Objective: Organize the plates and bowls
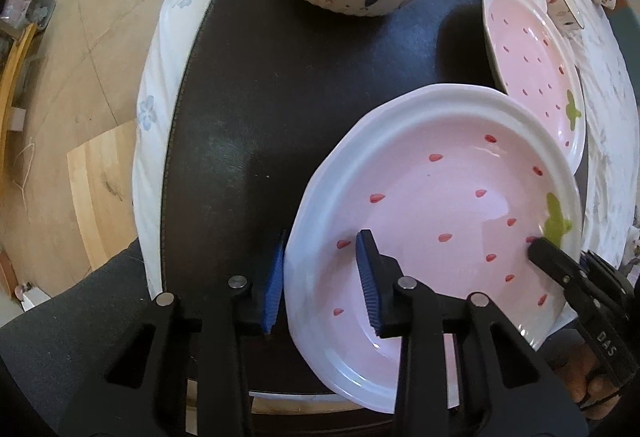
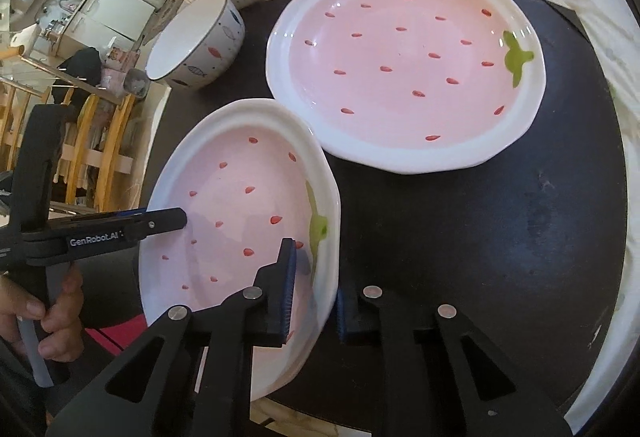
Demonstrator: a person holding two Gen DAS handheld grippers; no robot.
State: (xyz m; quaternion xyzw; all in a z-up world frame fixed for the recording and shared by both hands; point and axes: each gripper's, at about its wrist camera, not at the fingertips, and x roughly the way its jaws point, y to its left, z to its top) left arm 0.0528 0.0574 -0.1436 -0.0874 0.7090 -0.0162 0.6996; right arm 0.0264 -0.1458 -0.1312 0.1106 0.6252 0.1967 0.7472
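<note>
The left claw [image 1: 320, 277] pinched the near plate's [image 1: 440, 205] left rim; the right claw [image 2: 314, 293] pinched its right rim, above the dark tabletop [image 2: 480, 237]. Best practice: keep both grips level and lift evenly toward the larger plate [image 2: 404, 65].

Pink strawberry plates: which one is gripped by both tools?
The nearest pink ceramic strawberry plate, tilted above the black mat. The left tool and right tool clamp its opposite white rims; the other two plates lie flat, untouched.
</note>
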